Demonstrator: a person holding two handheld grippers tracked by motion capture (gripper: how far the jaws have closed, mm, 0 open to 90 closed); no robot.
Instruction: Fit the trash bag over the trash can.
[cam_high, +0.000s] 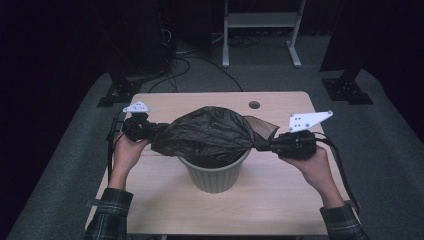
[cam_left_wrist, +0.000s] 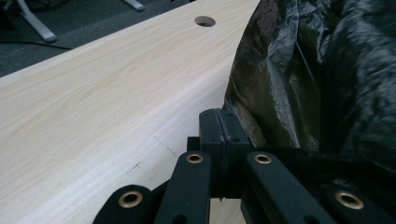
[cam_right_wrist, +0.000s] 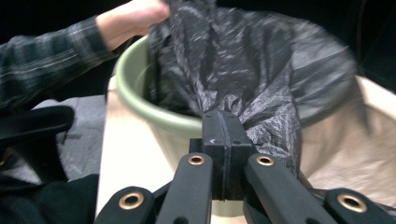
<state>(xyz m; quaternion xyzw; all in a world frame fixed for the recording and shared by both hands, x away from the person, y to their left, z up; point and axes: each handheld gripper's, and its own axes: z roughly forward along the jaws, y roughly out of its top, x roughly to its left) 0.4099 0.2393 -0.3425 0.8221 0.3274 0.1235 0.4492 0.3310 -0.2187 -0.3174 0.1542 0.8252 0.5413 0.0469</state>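
Dark room, pale table (cam_high: 280, 200): both grippers, left (cam_high: 150, 128) and right (cam_high: 262, 145), pinch the bag (cam_high: 210, 132) stretched over the bin (cam_high: 215, 175). Liner-fitting underway, probably; next, pull the edges down around the rim.

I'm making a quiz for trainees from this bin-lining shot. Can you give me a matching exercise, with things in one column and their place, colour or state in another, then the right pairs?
Things:
1. black bag
2. bin
3. left gripper
4. round hole

Descriptions:
A. pale green, standing upright in the middle of the table
B. in the tabletop near its far edge
C. stretched wide above the bin's mouth
D. shut on the bag's edge at the left in the high view

Pairs: 1-C, 2-A, 3-D, 4-B
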